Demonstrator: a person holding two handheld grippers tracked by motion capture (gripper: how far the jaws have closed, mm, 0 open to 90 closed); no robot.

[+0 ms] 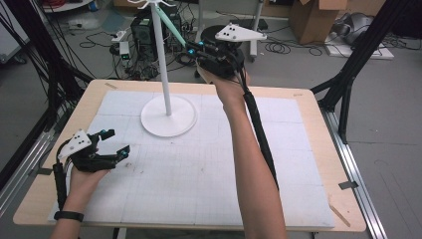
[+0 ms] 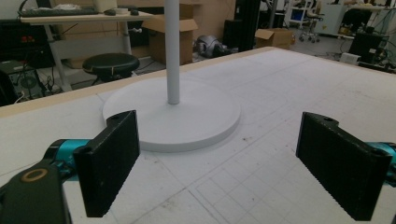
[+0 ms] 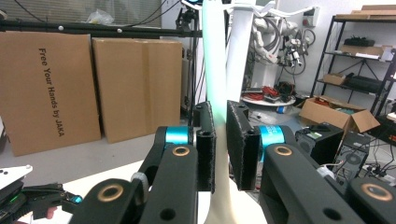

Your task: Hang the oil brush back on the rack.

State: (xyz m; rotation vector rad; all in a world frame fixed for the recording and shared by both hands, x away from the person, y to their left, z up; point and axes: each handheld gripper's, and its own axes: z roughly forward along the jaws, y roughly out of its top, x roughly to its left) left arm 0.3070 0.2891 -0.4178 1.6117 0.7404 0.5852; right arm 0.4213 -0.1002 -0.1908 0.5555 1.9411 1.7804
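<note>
Holding a pale mint strip [image 3: 215, 84] clenched between its pads, the right gripper [image 1: 191, 47] is raised beside the white stand [image 1: 167, 107], the strip slanting up toward the stand's top hooks; this looks like hanging or unhooking; next comes a careful lift along the pole; the left gripper [image 1: 115, 142] rests released on the surface [image 1: 209, 169]

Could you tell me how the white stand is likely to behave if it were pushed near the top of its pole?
The stand would probably resist tipping at first, given its broad flat base. Its tall thin pole might still lever it over, or flex slightly.
</note>
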